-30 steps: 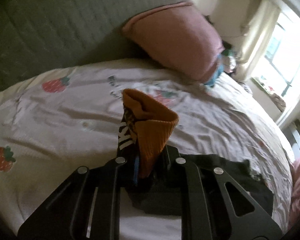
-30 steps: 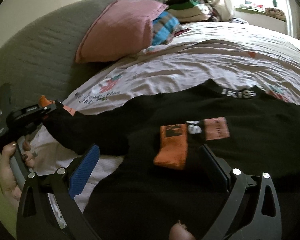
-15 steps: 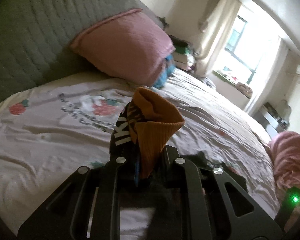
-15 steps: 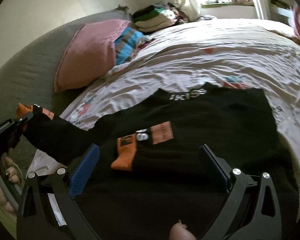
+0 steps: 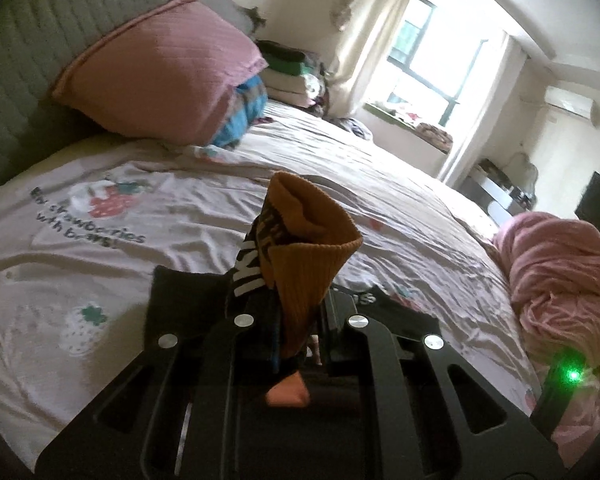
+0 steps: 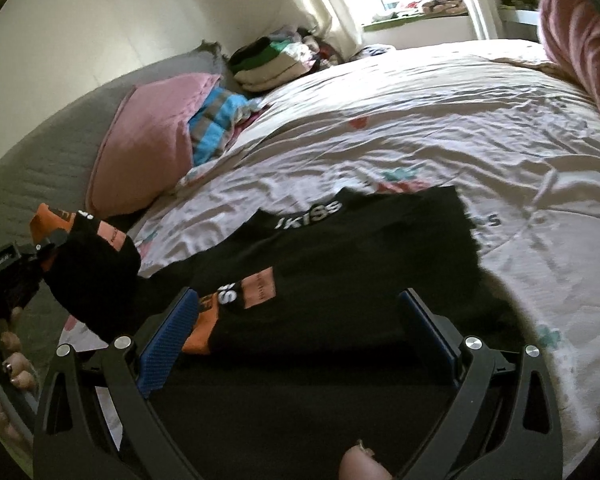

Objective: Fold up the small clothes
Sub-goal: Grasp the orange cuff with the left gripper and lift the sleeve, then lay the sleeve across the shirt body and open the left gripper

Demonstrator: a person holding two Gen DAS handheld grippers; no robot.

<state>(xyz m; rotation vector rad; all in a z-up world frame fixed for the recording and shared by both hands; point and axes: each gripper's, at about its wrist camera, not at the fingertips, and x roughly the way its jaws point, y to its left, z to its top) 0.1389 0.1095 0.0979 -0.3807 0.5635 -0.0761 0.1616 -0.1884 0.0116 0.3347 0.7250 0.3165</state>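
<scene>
Strawberry-print bedsheet [image 6: 440, 128], left tongs [image 5: 296, 336] pinching black sweater's orange cuff [image 5: 304, 256], right tongs [image 6: 300, 332] spread wide.

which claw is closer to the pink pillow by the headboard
Left. The left claw, shut on the orange sleeve cuff, is raised at the headboard side just in front of the pink pillow. The right claw hangs open over the black top, farther down the bed.

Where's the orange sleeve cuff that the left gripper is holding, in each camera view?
Left wrist: orange cuff at centre, standing up out of the shut left gripper.
Right wrist: far left edge, mid-height, above the black sleeve.
Shared landmark: pink pillow against the headboard.
</scene>
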